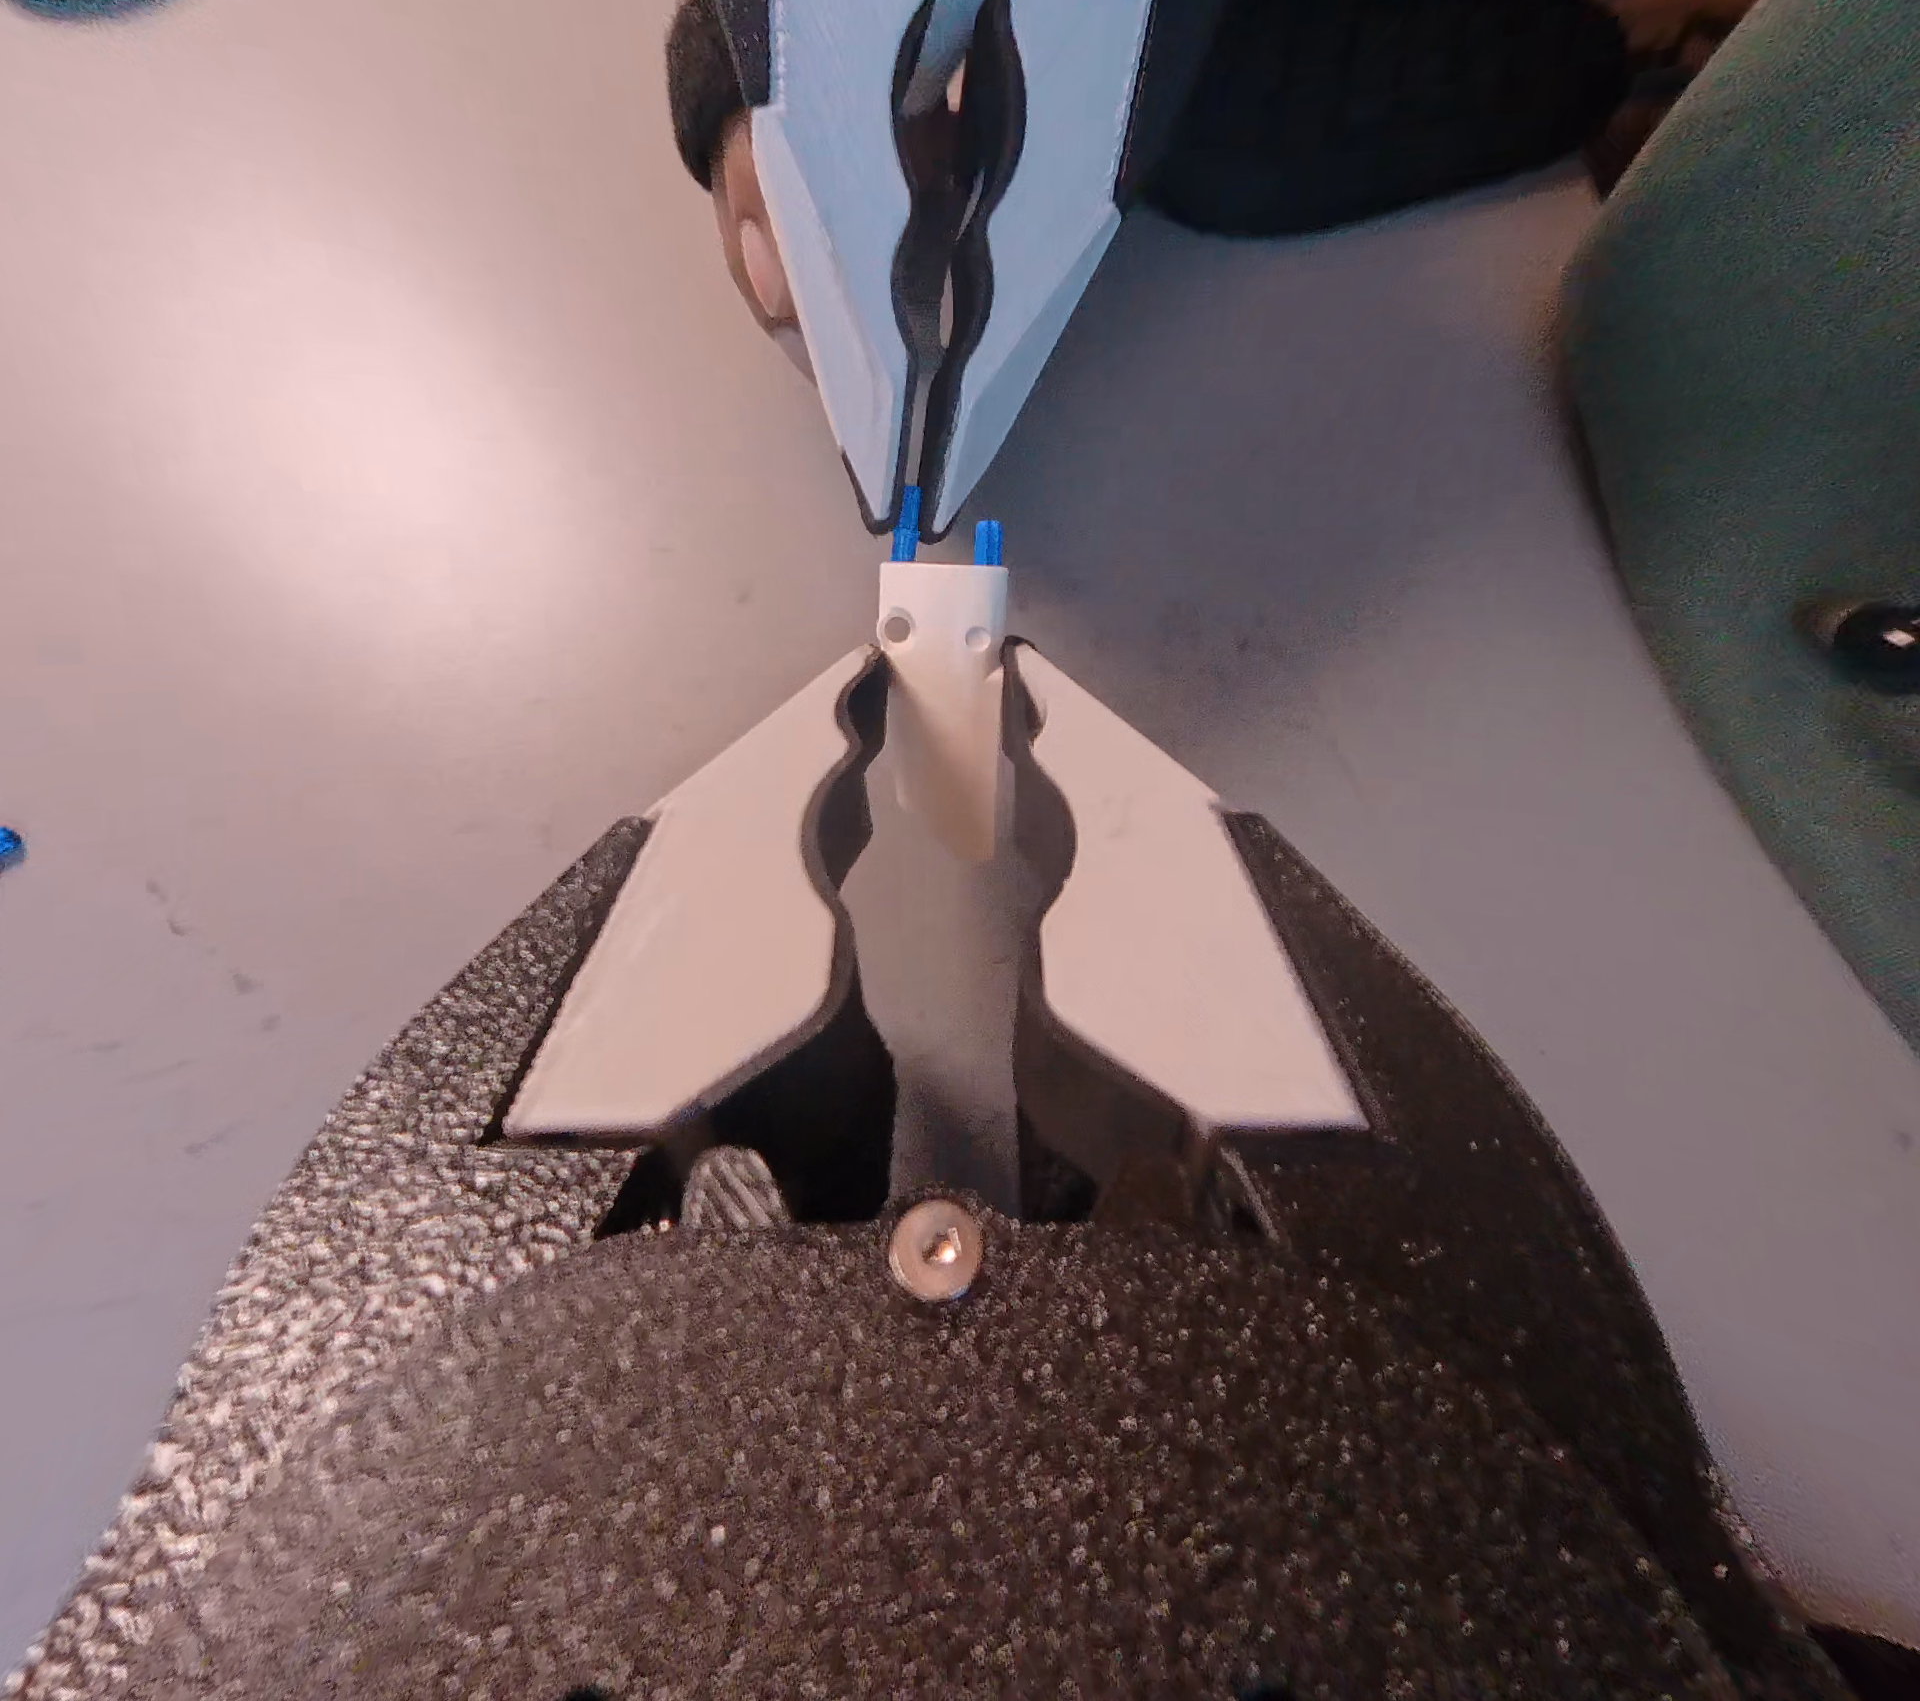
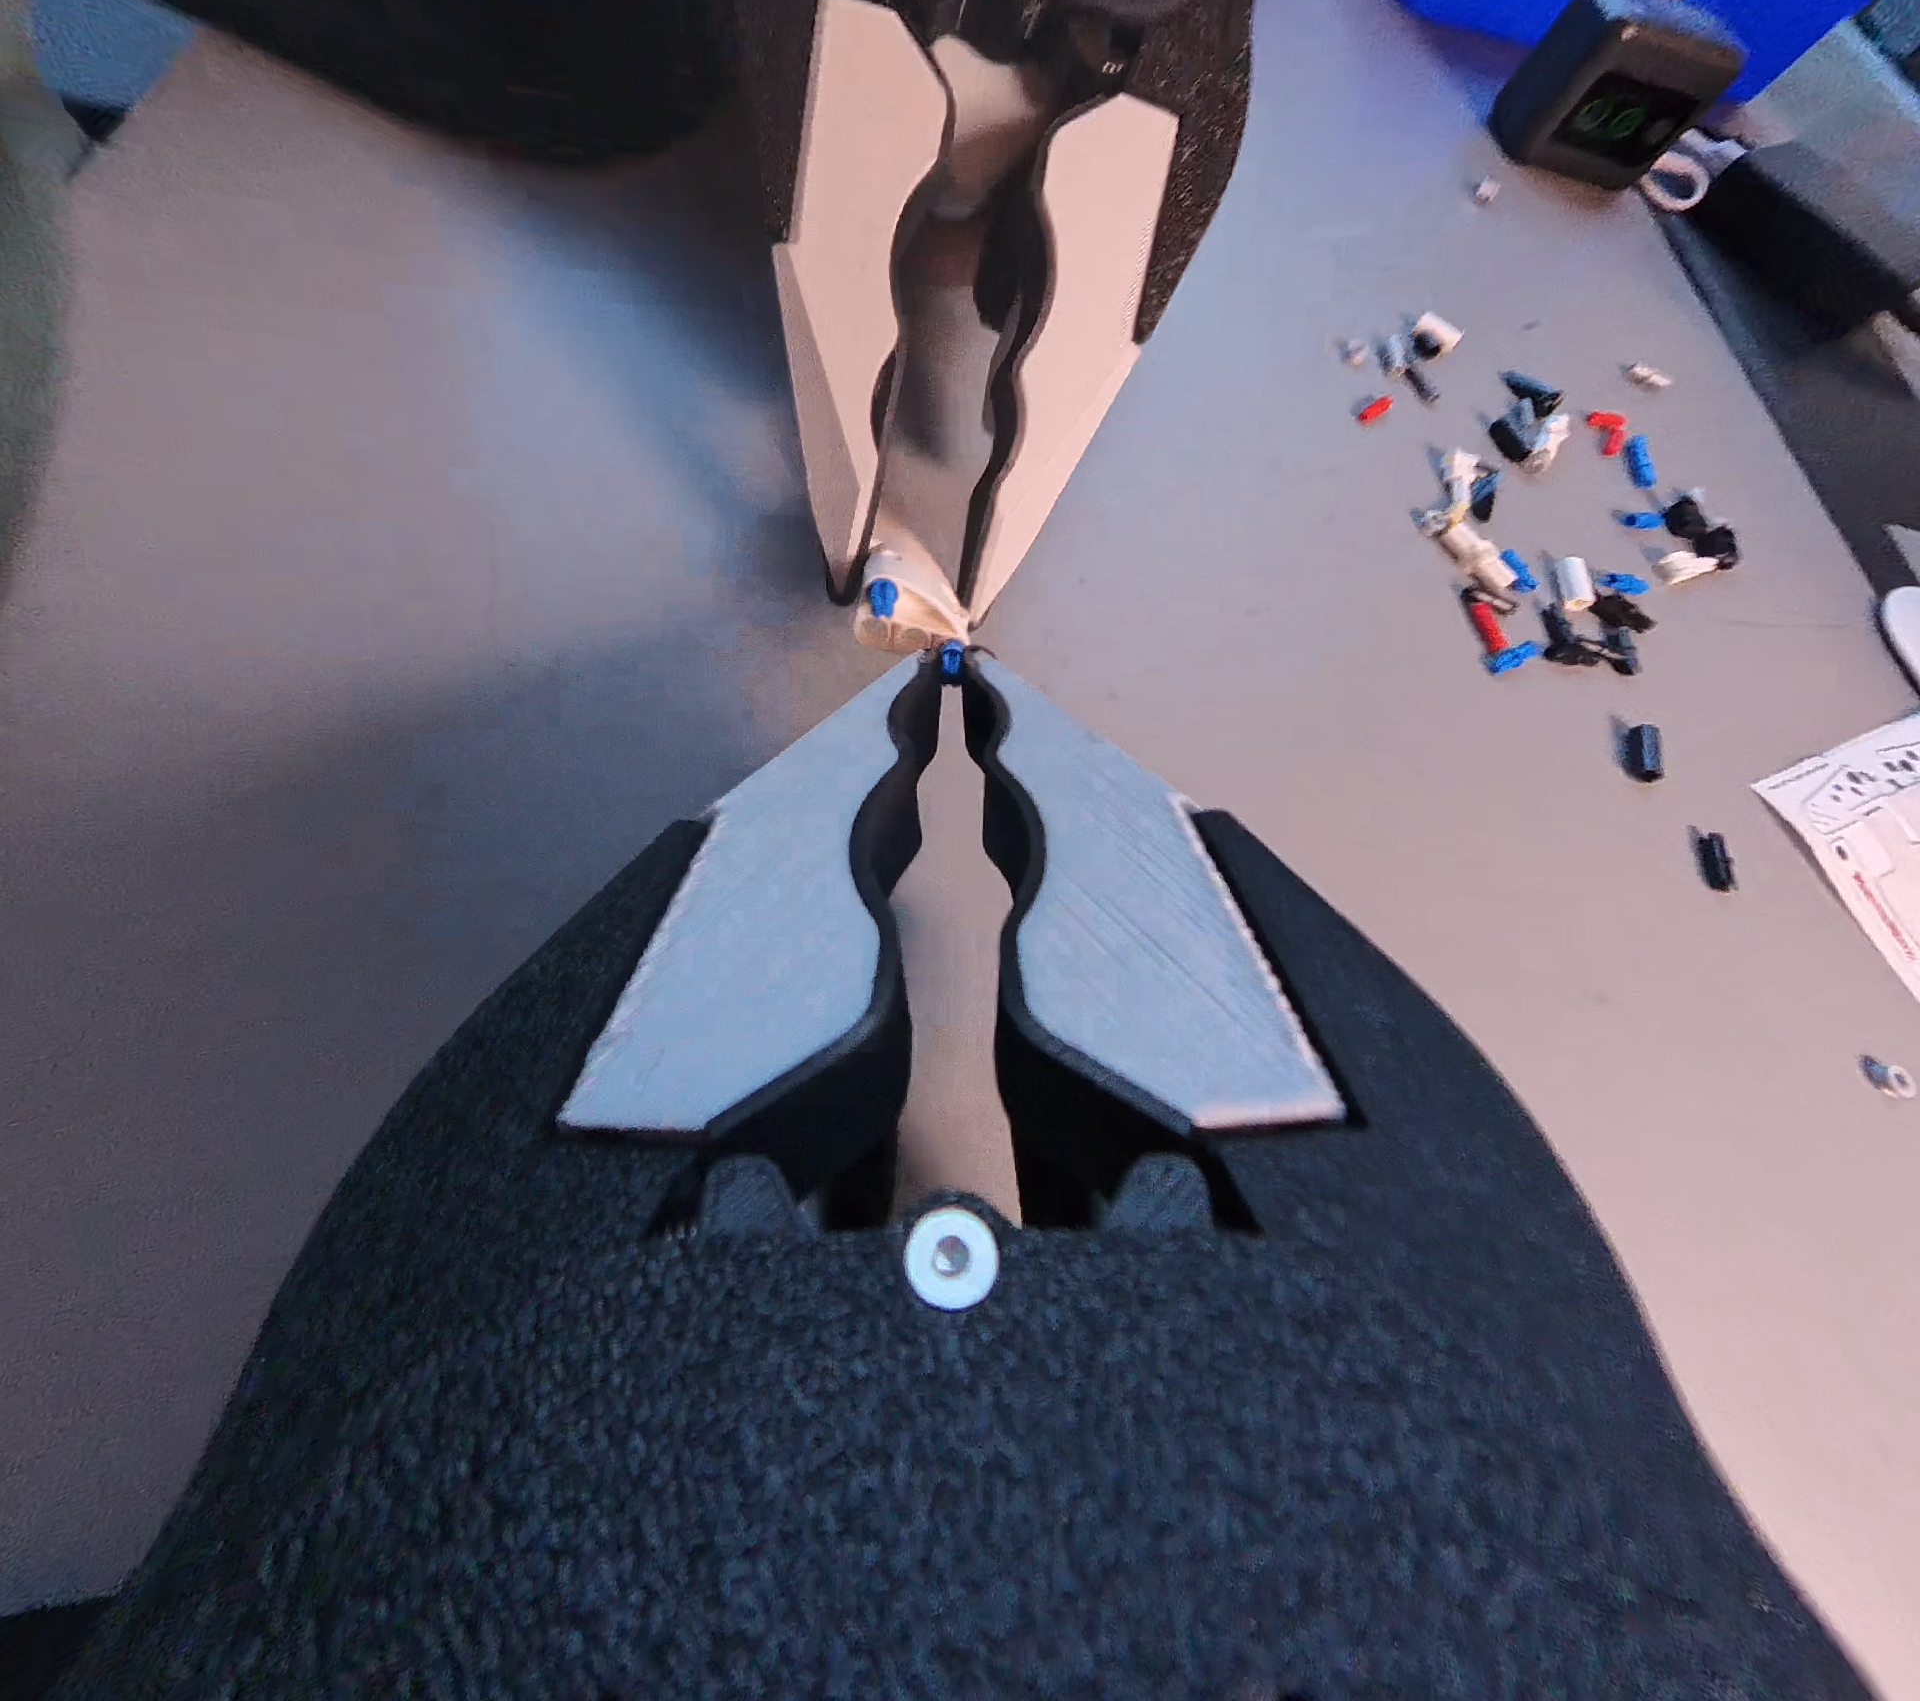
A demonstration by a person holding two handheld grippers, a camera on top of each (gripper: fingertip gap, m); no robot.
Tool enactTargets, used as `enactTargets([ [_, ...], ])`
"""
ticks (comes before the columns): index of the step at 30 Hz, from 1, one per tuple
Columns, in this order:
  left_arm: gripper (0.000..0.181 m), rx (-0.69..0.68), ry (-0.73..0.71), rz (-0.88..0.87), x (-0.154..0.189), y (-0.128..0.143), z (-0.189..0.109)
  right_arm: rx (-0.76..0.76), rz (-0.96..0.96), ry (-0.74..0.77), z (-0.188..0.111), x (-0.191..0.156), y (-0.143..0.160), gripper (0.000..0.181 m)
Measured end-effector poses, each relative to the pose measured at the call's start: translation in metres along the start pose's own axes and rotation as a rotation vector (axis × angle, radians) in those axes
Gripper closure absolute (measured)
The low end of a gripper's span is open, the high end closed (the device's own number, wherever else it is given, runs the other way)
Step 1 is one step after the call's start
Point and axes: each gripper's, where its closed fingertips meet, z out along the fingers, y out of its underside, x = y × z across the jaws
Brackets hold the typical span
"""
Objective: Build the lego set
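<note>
Fingers of our left gripper (image 1: 943, 652) clamp a white beam (image 1: 943, 612) above the tabletop (image 1: 364, 508); our right gripper (image 2: 950, 664) pinches a blue pin (image 1: 907, 525) at its hole. Misalignment could jam or drop the pin.

left tool (image 1: 943, 649): clamped | right tool (image 2: 948, 664): clamped | tips meeting

Gripper bodies (image 2: 935, 1443) rough, grainy black plastic; fingers (image 1: 717, 955) smooth matt pale plastic with fine print lines. Screw (image 1: 935, 1256) shiny metal. White beam (image 1: 943, 612) and blue pin (image 1: 906, 524) smooth plastic. Table (image 1: 364, 508) matt grey, scuffed. Leaflet (image 2: 1860, 830) paper.
</note>
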Motion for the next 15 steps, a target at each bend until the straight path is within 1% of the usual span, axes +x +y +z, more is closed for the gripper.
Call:
enactTargets([
  [2,0.161,0.083,0.024,-0.028,0.000,-0.011,-0.007,0.084,0.060,-0.001,-0.007,0.004,-0.013,0.178],
  [5,0.160,0.044,0.030,0.000,0.004,-0.007,-0.001,0.043,0.075,-0.049,-0.004,-0.001,-0.006,0.178],
  [7,0.161,0.045,0.029,0.006,0.005,-0.008,0.000,0.034,0.074,-0.065,-0.003,-0.003,-0.005,0.178],
  [11,0.161,0.085,0.030,-0.004,0.004,-0.013,-0.005,0.070,0.100,-0.057,-0.005,0.000,-0.010,0.178],
  [15,0.161,0.114,0.057,-0.001,0.009,-0.019,-0.007,0.109,0.170,-0.115,-0.009,-0.003,-0.016,0.178],
])
